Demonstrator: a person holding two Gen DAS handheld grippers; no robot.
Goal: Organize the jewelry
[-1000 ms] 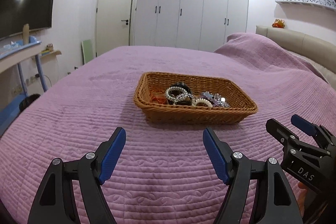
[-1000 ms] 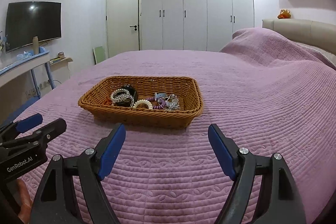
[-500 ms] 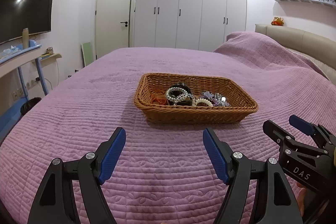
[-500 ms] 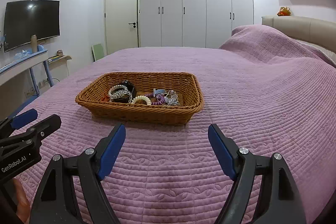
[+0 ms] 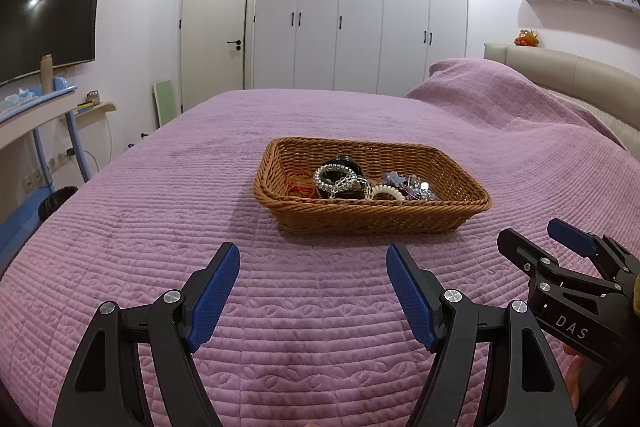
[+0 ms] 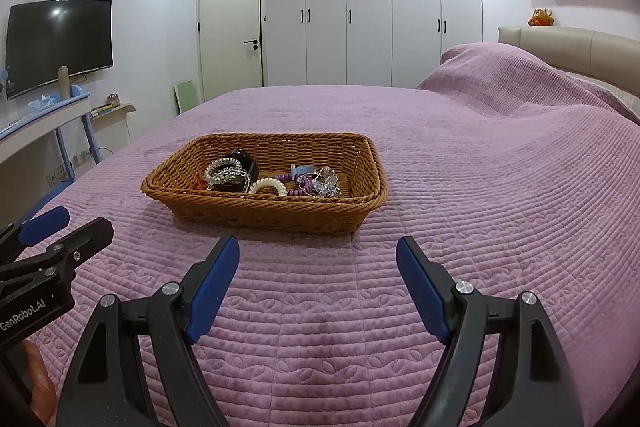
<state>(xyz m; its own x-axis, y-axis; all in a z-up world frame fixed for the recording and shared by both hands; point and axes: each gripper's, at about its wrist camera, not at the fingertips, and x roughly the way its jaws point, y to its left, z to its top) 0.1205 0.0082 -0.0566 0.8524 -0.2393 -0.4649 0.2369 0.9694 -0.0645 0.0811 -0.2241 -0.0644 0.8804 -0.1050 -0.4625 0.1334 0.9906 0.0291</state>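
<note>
Nearest us, our left claw (image 5: 312, 267) and right claw (image 6: 318, 259) hang spread and empty over the purple bed (image 5: 160, 235), side by side. Their bodies read "DAS" and "GenRobot.AI". Straight ahead, near but untouched, sits the wicker basket (image 5: 460, 205), its long side across our view, holding the jewelry (image 5: 340, 179) in a tangle. Both claws look about equally near it

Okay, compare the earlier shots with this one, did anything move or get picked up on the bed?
Nothing visibly changed. Both tools, left and right, are open and empty short of the wicker basket, with the jewelry untouched inside.
</note>
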